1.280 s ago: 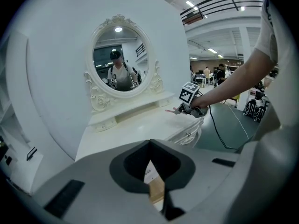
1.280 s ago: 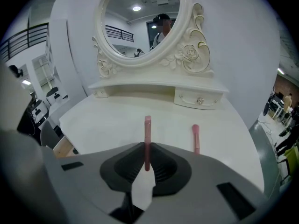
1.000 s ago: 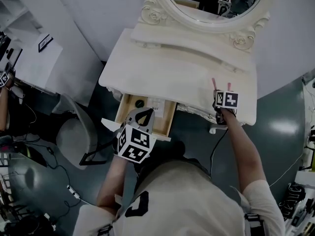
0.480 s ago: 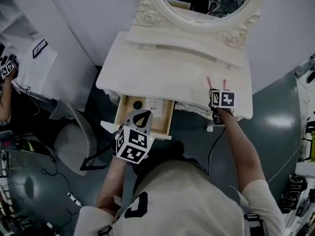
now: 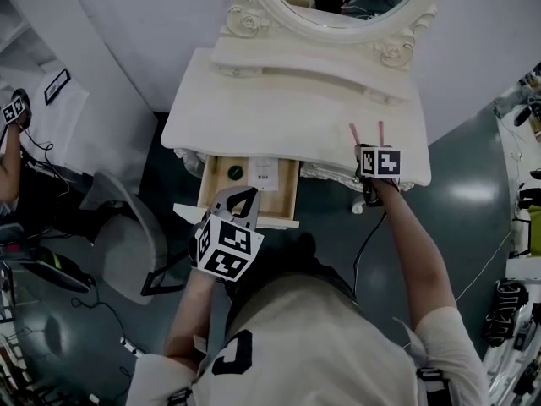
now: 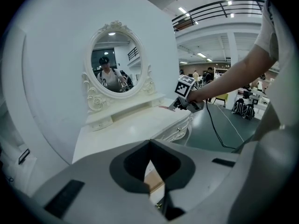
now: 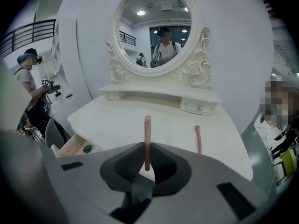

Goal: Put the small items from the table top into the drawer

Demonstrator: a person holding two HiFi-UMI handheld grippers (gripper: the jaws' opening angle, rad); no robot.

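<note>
- grip: the right hand-held gripper (image 7: 146, 155) is clamped on 1 pink stick (image 7: 147, 129), which juts out past the jaw tips over the right part of the worktop (image 5: 279, 117).
- a 2nd stick (image 7: 197, 139) lies flat on the worktop just to its right, untouched.
- the left hand-held gripper (image 5: 243, 197) is fully closed and empty, hanging over the front of the open drawer (image 5: 279, 221) under the worktop's left half.
- the drawer already holds a green disc (image 5: 235, 173) and a white card (image 5: 264, 172).
- step in hand, as i judge it: carry the held stick to the drawer.
- to do it well: lift it clear of the worktop edge, swing it left, lower it over a bare part of the drawer, then open the jaws.
- risk: held near 1 end, the thin stick may pivot, so move it smoothly and shift the left hand-held gripper aside first.
</note>
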